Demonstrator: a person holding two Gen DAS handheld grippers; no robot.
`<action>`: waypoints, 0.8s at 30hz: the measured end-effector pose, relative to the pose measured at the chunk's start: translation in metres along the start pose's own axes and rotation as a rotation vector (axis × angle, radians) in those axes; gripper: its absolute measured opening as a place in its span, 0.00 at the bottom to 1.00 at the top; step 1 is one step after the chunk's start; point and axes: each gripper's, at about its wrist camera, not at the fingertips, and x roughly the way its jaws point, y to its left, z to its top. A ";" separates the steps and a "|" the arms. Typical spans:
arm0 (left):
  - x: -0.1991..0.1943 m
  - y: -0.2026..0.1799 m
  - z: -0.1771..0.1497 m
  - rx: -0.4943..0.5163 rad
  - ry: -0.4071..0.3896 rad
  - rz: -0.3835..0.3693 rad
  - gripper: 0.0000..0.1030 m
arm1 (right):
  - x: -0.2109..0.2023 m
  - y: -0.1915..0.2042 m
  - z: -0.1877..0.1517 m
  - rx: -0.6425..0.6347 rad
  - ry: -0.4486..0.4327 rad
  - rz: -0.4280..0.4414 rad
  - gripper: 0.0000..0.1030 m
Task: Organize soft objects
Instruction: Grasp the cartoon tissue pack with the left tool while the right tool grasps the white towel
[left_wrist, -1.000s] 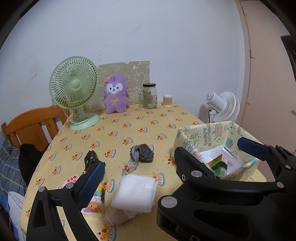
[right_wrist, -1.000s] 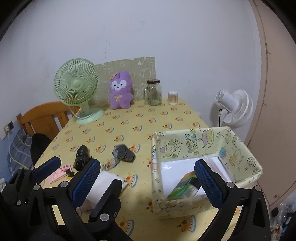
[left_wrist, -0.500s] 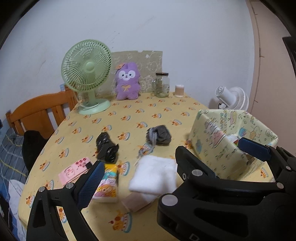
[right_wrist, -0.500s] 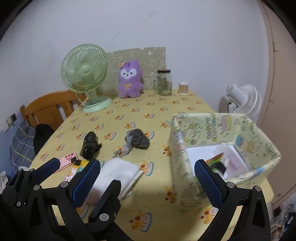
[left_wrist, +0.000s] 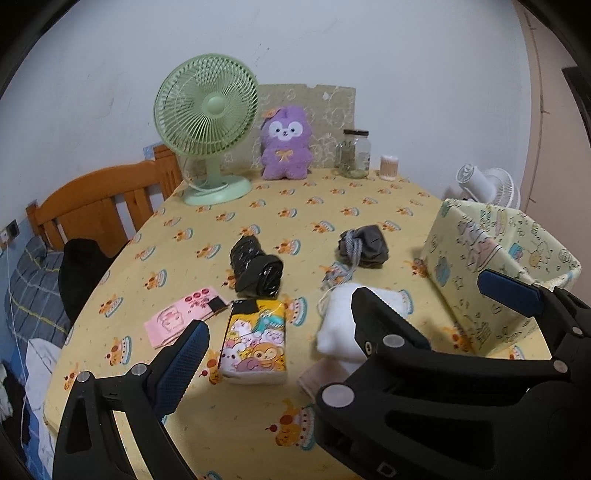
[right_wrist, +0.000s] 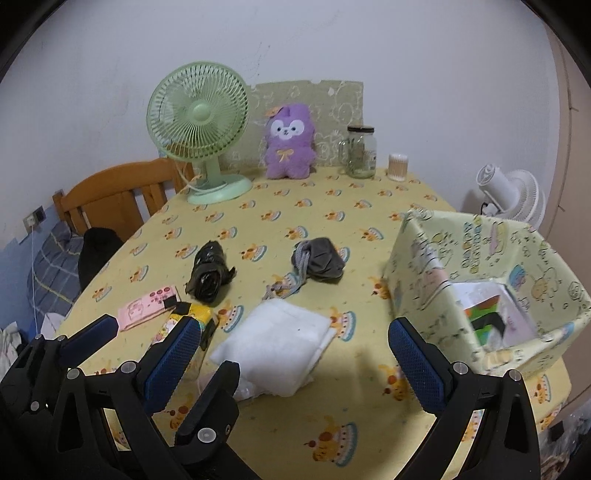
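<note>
A folded white towel (right_wrist: 275, 341) lies near the table's front, on a pinkish cloth; it also shows in the left wrist view (left_wrist: 338, 328). A grey rolled sock bundle (right_wrist: 319, 262) (left_wrist: 365, 242) and a black rolled bag (right_wrist: 208, 275) (left_wrist: 256, 271) lie mid-table. A cartoon tissue pack (left_wrist: 255, 341) lies front left. A patterned fabric box (right_wrist: 480, 280) (left_wrist: 495, 266) stands at the right. A purple plush (right_wrist: 290, 142) sits at the back. My left gripper (left_wrist: 336, 325) is open above the pack and towel. My right gripper (right_wrist: 295, 363) is open, above the towel.
A green desk fan (right_wrist: 199, 133), a glass jar (right_wrist: 360, 153) and a small cup of cotton swabs (right_wrist: 398, 167) stand along the back edge. A pink card (left_wrist: 184, 317) lies front left. A wooden chair (right_wrist: 118, 195) stands left of the table; a white fan (right_wrist: 513, 195) behind the right.
Both grippers have shifted left and back from the box, so the black bag, tissue pack and pink card came into view. Both jaws stay open.
</note>
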 end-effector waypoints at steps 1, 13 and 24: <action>0.002 0.001 -0.001 -0.003 0.004 0.002 0.97 | 0.003 0.002 -0.001 -0.001 0.005 0.002 1.00; 0.039 0.023 -0.012 -0.038 0.096 0.082 0.91 | 0.040 0.013 -0.010 -0.014 0.074 0.001 1.00; 0.064 0.031 -0.021 -0.055 0.163 0.090 0.81 | 0.067 0.017 -0.017 -0.035 0.128 -0.012 1.00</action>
